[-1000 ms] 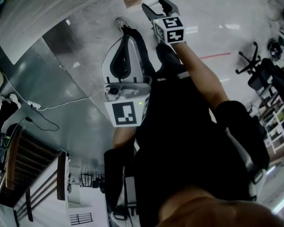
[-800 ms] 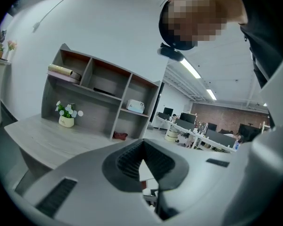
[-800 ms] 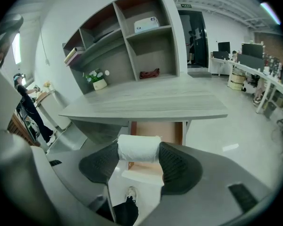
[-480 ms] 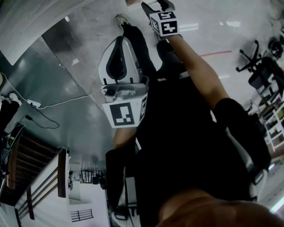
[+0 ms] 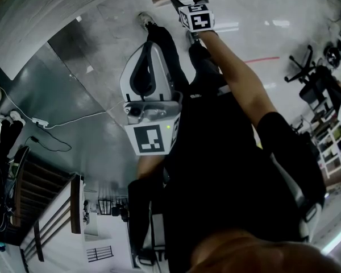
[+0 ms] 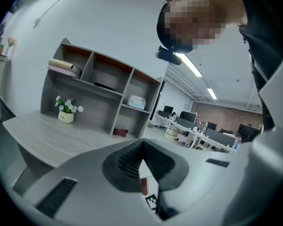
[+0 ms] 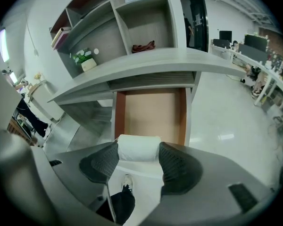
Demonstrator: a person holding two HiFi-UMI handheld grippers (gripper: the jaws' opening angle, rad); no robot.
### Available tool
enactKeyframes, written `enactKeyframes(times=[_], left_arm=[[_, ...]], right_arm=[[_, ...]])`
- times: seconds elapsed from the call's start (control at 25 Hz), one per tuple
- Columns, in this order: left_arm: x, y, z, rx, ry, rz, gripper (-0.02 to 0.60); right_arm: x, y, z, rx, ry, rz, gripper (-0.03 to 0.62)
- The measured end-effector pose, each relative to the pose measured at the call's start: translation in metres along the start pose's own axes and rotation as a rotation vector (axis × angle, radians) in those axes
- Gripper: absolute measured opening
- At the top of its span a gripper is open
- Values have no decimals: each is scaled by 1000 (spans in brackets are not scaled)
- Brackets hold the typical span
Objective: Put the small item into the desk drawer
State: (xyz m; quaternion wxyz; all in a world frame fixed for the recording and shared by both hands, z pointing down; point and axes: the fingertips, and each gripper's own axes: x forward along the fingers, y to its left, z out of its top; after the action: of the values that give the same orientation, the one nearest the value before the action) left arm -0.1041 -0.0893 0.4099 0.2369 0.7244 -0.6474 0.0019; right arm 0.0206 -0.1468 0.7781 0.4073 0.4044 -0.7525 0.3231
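The right gripper [image 7: 138,148] clamps a white roll [image 7: 138,150] between its jaws, with the open drawer [image 7: 151,114] just beyond them. The left gripper [image 6: 142,146] has its jaws closed on nothing.

Roll [image 7: 138,148] is plain white, drawer [image 7: 151,119] is tan inside with reddish-brown sides, worktop [image 7: 146,60] pale grey woodgrain, floor [image 7: 226,107] glossy light grey.

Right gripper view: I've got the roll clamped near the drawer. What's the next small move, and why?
Probably ease the right gripper forward until the roll is over the drawer, then open. The jaws hold the roll only at the drawer's near edge. The drawer stands open, and its visible floor is bare.
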Motion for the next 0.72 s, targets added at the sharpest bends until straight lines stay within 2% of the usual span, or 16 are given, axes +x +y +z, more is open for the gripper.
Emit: enactKeyframes(times=[0.72], left_arm=[[7, 20, -13, -14, 26, 3, -2]], right_arm=[[44, 0, -26, -12, 85, -27, 258]])
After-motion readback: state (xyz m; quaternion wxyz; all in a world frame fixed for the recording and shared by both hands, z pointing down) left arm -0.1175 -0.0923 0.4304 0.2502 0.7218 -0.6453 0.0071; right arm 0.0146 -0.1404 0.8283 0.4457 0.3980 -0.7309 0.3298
